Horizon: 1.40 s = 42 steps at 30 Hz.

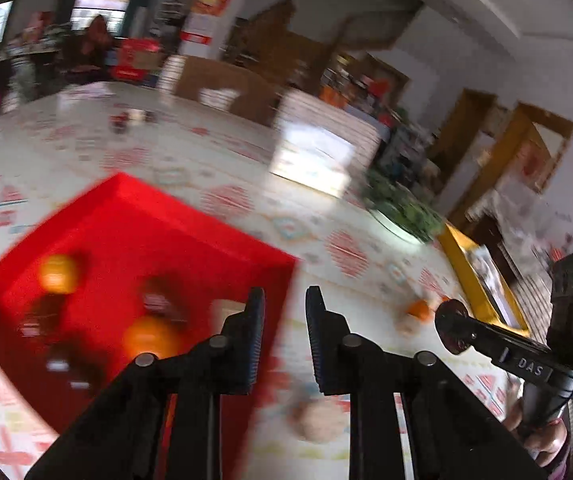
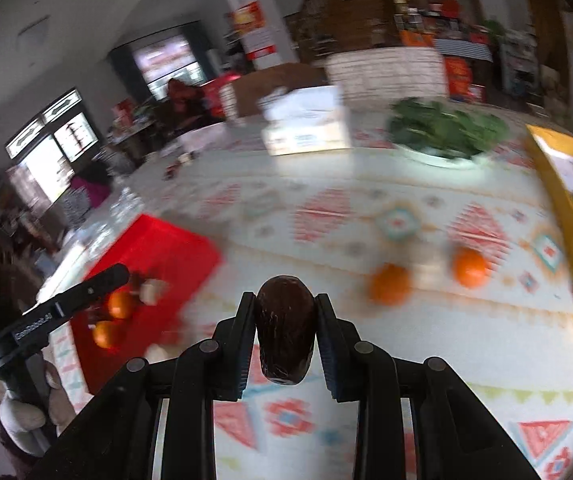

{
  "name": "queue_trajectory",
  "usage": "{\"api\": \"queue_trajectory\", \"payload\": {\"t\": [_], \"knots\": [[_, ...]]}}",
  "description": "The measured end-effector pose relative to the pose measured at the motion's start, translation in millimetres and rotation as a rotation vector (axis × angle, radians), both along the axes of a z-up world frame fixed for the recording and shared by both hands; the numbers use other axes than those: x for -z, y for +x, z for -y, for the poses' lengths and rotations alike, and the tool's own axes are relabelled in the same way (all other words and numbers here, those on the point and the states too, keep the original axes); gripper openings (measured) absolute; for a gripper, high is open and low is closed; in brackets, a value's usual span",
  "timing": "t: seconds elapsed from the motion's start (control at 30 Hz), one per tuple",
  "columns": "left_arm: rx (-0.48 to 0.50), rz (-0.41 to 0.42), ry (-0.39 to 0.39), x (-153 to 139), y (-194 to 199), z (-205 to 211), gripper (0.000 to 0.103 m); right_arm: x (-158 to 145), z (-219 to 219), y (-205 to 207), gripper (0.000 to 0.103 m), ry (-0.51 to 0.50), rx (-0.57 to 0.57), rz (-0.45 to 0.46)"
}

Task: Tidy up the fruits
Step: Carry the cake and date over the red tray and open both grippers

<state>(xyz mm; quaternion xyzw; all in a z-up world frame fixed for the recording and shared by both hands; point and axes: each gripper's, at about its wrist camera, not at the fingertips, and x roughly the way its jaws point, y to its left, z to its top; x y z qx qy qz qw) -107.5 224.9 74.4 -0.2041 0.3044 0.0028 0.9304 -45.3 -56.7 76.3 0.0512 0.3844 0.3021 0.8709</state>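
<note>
Dark-brown date (image 2: pixel 284 338) sits pinched between my right claw (image 2: pixel 285 340) pads, over the tablecloth (image 2: pixel 426 344). My left claw (image 1: pixel 285 340) is closed on nothing, its jaws as near together as they come, straddling the red tray's (image 1: pixel 190 236) near rim. Ahead-left of it in the tray lie two oranges (image 1: pixel 151 338); ahead-right of my right claw two more (image 2: pixel 390 283) wait. I judge the smooth date could slip if I swing fast. The right handle reads "DAS"; other writing is blurred.
</note>
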Motion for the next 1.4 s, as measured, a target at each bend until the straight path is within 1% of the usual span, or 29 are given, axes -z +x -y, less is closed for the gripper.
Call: {"api": "queue_trajectory", "payload": {"t": [0.13, 0.23, 0.33, 0.43, 0.5, 0.6, 0.63, 0.7, 0.77, 0.8, 0.83, 0.87, 0.93, 0.97, 1.0, 1.03, 1.07, 1.2, 1.23, 1.27, 1.33, 1.4], "knots": [[-0.076, -0.007, -0.027, 6, -13, -37, 0.021, -3, -54, -4, 0.032, -0.011, -0.097, -0.004], [-0.086, -0.017, -0.046, 10, -21, -52, 0.021, -4, -82, -7, 0.032, -0.008, -0.132, 0.002], [-0.041, -0.008, -0.044, 9, -24, -50, 0.021, -3, -91, -7, 0.032, -0.005, -0.128, -0.003], [0.052, -0.009, -0.040, 11, -21, -31, 0.021, 1, -85, -7, 0.032, -0.010, -0.106, -0.015], [0.122, -0.011, -0.020, 13, -19, -9, 0.021, 3, -72, -10, 0.032, -0.014, -0.084, -0.024], [0.237, -0.042, 0.023, 21, -9, 28, 0.021, 7, -55, -11, 0.032, -0.018, -0.049, -0.036], [0.267, -0.055, 0.052, 25, -7, 41, 0.021, 8, -50, -11, 0.032, -0.019, -0.039, -0.040], [0.304, -0.094, 0.110, 34, -1, 65, 0.026, 11, -38, -12, 0.032, -0.025, -0.019, -0.046], [0.305, -0.125, 0.138, 44, 6, 77, 0.031, 14, -27, -13, 0.032, -0.024, -0.005, -0.051], [0.290, -0.127, 0.166, 46, 7, 81, 0.037, 15, -23, -14, 0.032, -0.022, -0.002, -0.053], [0.287, -0.146, 0.188, 50, 9, 85, 0.039, 16, -19, -15, 0.032, -0.018, 0.002, -0.054], [0.291, -0.158, 0.193, 52, 10, 87, 0.041, 16, -15, -17, 0.032, -0.015, 0.003, -0.054], [0.288, -0.169, 0.232, 56, 12, 93, 0.046, 15, -11, -21, 0.032, -0.013, 0.003, -0.050], [0.291, -0.170, 0.257, 57, 13, 97, 0.046, 14, -10, -21, 0.032, -0.012, 0.001, -0.047], [0.283, -0.175, 0.276, 59, 12, 98, 0.045, 14, -9, -21, 0.032, -0.012, 0.000, -0.046], [0.272, -0.178, 0.291, 59, 13, 97, 0.038, 13, -7, -21, 0.032, -0.011, 0.000, -0.045], [0.271, -0.175, 0.287, 59, 14, 95, 0.031, 14, -7, -22, 0.032, -0.011, -0.001, -0.046], [0.248, -0.162, 0.232, 54, 9, 85, 0.030, 13, -9, -23, 0.032, -0.012, -0.013, -0.042], [0.252, -0.150, 0.183, 49, 6, 78, 0.030, 11, -11, -24, 0.032, -0.014, -0.019, -0.039], [0.249, -0.138, 0.161, 44, 3, 72, 0.030, 10, -13, -25, 0.032, -0.016, -0.023, -0.035], [0.222, -0.103, 0.138, 29, -3, 57, 0.031, 6, -21, -26, 0.032, -0.022, -0.040, -0.029], [0.170, -0.077, 0.129, 17, -8, 37, 0.031, 0, -32, -25, 0.032, -0.027, -0.063, -0.018]]}}
